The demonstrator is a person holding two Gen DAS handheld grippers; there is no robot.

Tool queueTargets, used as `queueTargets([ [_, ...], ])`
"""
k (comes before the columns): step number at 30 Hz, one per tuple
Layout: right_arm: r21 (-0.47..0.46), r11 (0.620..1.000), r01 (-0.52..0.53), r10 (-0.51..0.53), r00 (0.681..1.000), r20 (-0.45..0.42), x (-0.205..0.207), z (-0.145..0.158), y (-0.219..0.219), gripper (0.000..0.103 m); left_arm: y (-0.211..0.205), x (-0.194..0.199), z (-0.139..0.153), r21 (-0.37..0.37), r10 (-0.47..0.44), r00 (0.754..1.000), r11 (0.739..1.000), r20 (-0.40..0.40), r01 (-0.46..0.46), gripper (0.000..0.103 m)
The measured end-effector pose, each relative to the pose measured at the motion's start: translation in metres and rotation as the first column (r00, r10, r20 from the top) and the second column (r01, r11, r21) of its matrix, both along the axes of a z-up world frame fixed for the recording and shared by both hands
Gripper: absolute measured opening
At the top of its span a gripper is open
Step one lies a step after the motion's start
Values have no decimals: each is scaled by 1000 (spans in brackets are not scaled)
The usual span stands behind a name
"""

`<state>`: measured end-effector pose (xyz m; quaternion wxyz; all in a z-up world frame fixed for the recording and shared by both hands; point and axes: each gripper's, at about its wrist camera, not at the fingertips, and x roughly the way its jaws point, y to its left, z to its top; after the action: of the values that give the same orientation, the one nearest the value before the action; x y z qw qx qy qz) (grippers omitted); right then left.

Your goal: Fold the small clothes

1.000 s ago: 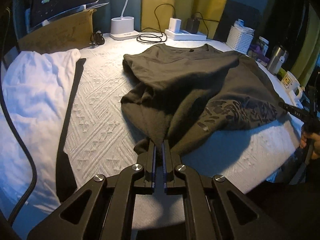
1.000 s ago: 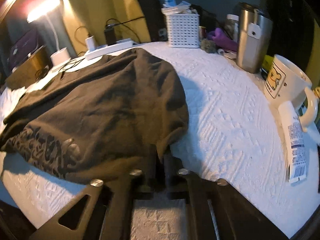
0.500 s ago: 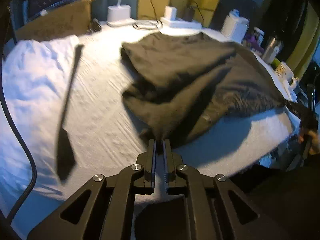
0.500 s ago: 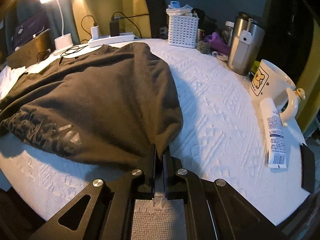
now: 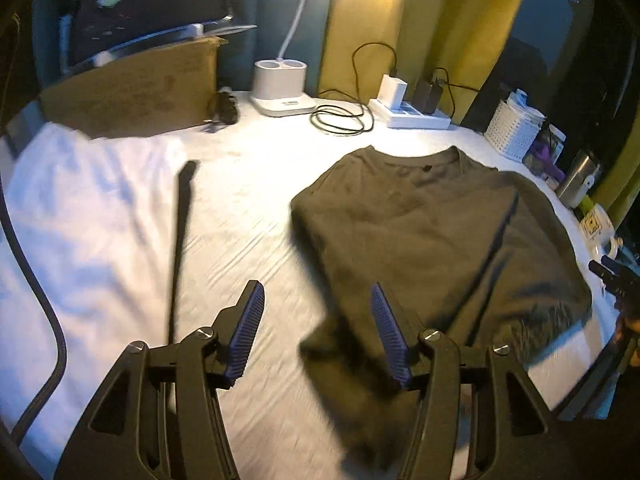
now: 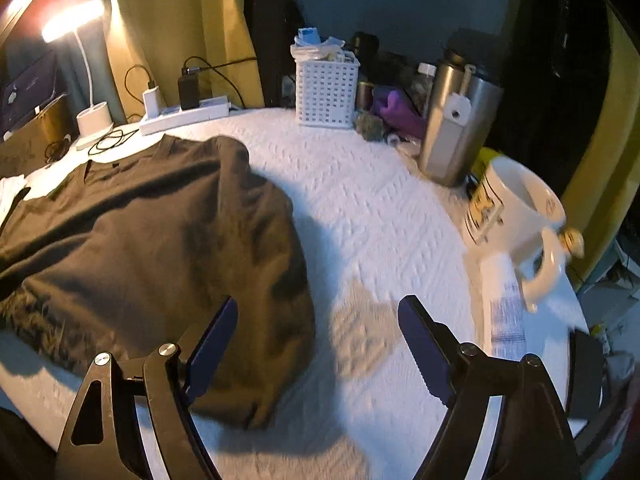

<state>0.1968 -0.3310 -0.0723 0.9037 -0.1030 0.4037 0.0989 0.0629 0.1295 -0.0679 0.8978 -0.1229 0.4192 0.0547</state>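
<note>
white textured table cover (image 6: 360, 208) | dark shirt (image 5: 432, 240) lying folded | left gripper (image 5: 320, 332), right gripper (image 6: 316, 344): jaws just opened, gripping nothing

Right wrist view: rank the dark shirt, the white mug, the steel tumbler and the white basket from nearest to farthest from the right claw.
1. Dark shirt, under the right claw's left finger.
2. White mug, at the right.
3. Steel tumbler, behind the mug.
4. White basket, at the table's far edge.
</note>
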Motion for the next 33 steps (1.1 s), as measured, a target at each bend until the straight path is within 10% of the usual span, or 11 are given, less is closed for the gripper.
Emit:
queueTargets([
  [13,80,989,-127,127,992,6,87,3,51,84,5,70,-20,-25,-64,998,998,-7,64,52],
  [19,137,973,-186,189,982,-5,135,1,74,83,-1,85,-29,-2,-88,995,996,-46,88,7],
  [25,172,955,-242,262,959,-104,177,-27,99,42,0,84,-7,95,-50,998,994,29,47,0],
  [27,155,951,-267,288,949,-133,181,-38,109,12,5,86,1,118,-40,998,992,54,33,0],
  [33,89,954,-288,296,950,-96,175,-33,124,8,18,98,3,74,-59,998,996,19,58,0],
])
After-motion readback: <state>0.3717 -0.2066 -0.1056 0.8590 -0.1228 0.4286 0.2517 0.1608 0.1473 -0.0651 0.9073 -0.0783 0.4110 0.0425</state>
